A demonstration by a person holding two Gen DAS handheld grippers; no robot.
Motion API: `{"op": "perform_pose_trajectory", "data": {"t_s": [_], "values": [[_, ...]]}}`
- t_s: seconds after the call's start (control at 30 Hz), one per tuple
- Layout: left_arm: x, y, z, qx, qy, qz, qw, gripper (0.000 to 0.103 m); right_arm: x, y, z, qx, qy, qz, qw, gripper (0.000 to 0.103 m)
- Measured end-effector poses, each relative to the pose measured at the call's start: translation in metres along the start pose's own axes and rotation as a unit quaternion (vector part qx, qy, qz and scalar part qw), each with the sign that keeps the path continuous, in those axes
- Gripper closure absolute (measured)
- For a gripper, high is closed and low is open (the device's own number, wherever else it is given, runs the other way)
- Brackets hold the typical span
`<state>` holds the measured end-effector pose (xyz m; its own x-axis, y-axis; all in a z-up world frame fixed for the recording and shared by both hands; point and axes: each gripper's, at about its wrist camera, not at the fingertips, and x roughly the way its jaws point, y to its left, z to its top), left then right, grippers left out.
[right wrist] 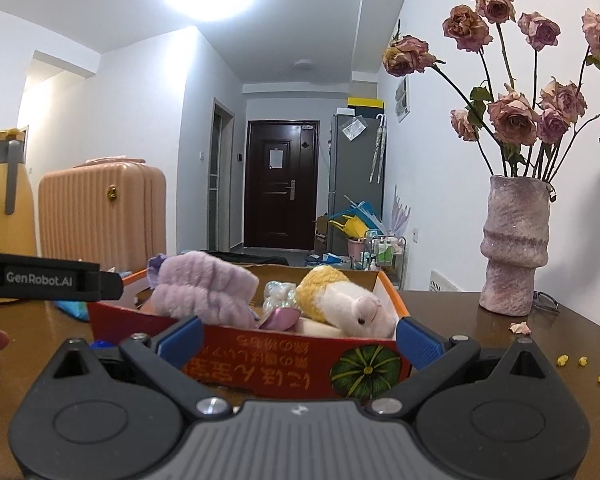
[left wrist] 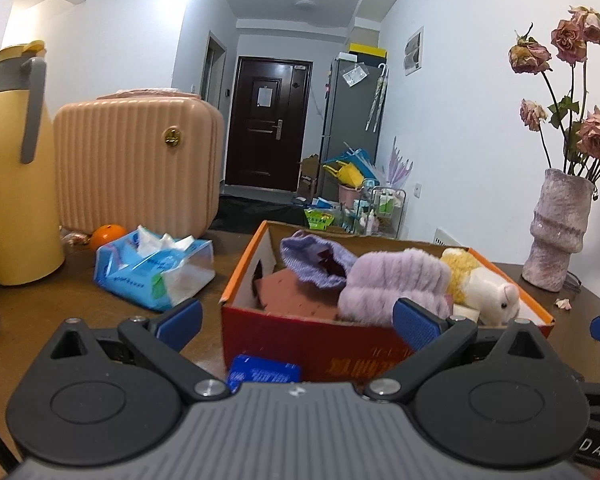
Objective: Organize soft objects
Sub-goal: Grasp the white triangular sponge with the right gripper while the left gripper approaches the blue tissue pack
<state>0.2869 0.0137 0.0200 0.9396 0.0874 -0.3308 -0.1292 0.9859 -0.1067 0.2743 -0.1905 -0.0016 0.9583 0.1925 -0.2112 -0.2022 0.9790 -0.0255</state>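
Observation:
An orange-red cardboard box (left wrist: 324, 344) (right wrist: 300, 364) sits on the brown table. Inside lie a fluffy lilac headband (left wrist: 392, 284) (right wrist: 208, 292), a knitted purple piece (left wrist: 316, 260), a white and yellow plush toy (left wrist: 484, 284) (right wrist: 348, 304) and a brown block (left wrist: 296, 292). A shiny crinkled item (right wrist: 278, 294) lies between the headband and the plush. My left gripper (left wrist: 298, 322) stands open just before the box's near wall, with nothing between its fingers. My right gripper (right wrist: 300, 336) is open too, in front of the box.
A blue tissue pack (left wrist: 156, 268), an orange (left wrist: 106, 235), a peach ribbed case (left wrist: 140, 160) and a yellow jug (left wrist: 14, 168) stand left of the box. A vase of dried roses (right wrist: 514, 248) stands right, with glasses (right wrist: 546, 301) and yellow crumbs (right wrist: 584, 364). A small blue box (left wrist: 266, 374) lies below the left gripper.

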Motion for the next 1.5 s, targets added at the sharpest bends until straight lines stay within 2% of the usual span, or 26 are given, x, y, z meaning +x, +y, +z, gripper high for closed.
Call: {"op": "perform_pose_trajectory", "data": {"t_s": [0.6,1.0,1.1,1.2,1.3,1.5], "values": [[-0.037,0.022,-0.020,0.012,0.035,0.010,0.9993,0.000,-0.025,0.019,-0.012,-0.003,0.043,0.016,0.999,0.000],[-0.031,0.037,-0.018,-0.005,0.057,0.011,0.9983,0.000,0.004,0.037,-0.020,0.005,0.130,0.037,0.991,0.001],[-0.029,0.043,-0.018,-0.005,0.059,0.018,0.9981,0.000,0.016,0.044,-0.020,-0.003,0.149,0.034,0.988,0.003],[-0.026,0.048,-0.019,-0.007,0.063,0.023,0.9977,0.000,0.030,0.049,-0.021,-0.003,0.172,0.033,0.985,0.012],[-0.023,0.053,-0.019,-0.009,0.069,0.028,0.9972,0.000,0.043,0.050,-0.021,0.003,0.186,0.029,0.982,0.015],[-0.019,0.060,-0.019,-0.012,0.073,0.035,0.9967,0.000,0.065,0.049,-0.021,0.017,0.210,0.028,0.977,0.030]]}}
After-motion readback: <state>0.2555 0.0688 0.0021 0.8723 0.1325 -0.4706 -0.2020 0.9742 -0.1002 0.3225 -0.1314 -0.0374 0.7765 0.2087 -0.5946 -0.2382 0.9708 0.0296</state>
